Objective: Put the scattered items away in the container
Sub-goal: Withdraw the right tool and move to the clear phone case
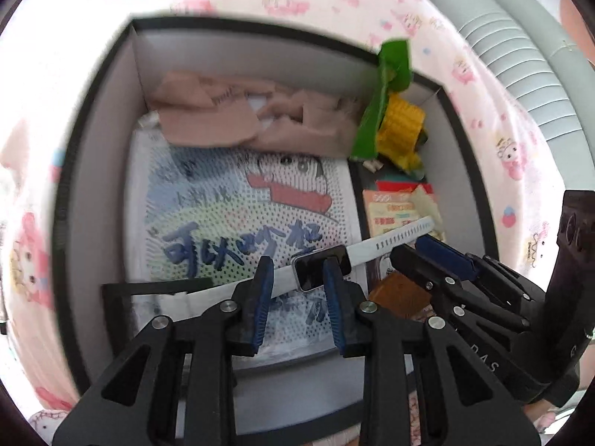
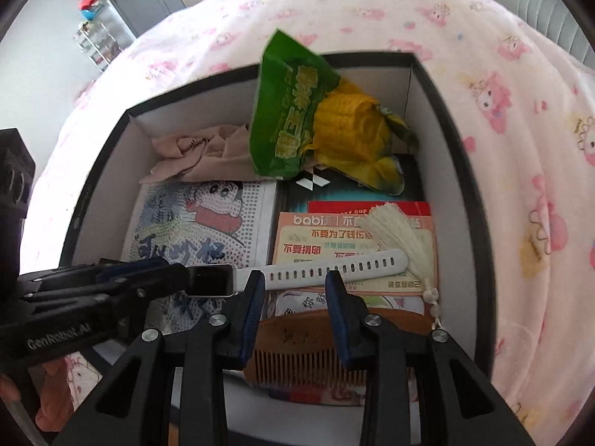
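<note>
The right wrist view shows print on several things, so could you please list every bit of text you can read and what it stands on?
"GenRobot.AI": on the left gripper body.
"babi": heading the orange card; the Chinese lines below it are too blurred to quote.
Green corn packet: yellow characters, blurred.
Cartoon pouch: blue handwriting, unclear.
Wooden comb: engraved characters, too faint.

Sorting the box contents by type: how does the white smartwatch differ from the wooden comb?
The smartwatch is white with a dark screen and a long perforated strap; the comb is brown wood with fine teeth. The smartwatch is gripped at its screen by the left tool; nothing holds the comb. The smartwatch stretches across the box; the comb lies at its near edge. Both are in the box.
</note>
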